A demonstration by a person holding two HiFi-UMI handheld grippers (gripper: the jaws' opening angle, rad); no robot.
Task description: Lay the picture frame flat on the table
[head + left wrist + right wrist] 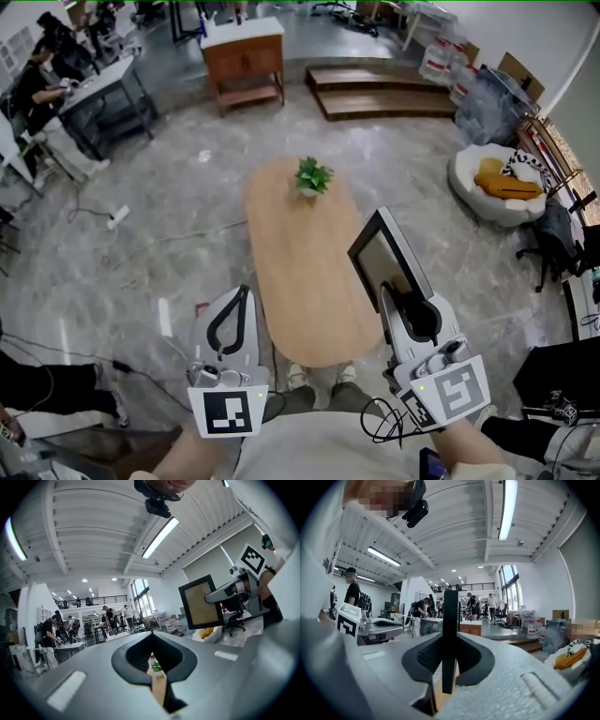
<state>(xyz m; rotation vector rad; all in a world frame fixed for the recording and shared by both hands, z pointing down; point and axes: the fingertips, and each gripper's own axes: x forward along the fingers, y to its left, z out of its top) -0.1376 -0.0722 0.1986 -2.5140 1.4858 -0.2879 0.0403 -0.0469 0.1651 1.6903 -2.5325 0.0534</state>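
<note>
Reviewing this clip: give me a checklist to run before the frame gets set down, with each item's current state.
1. Right claw grips picture frame: ok, jaws clamped on its edge.
2. Frame lying flat: not ok, held upright.
3. Landing spot on table: ok, near half is bare wood.
4. Plant clear of that spot: ok, at the far end.
5. Left claw free: ok, shut and empty, left of the table.
6. Frame's height above tabletop: cannot tell.
</note>
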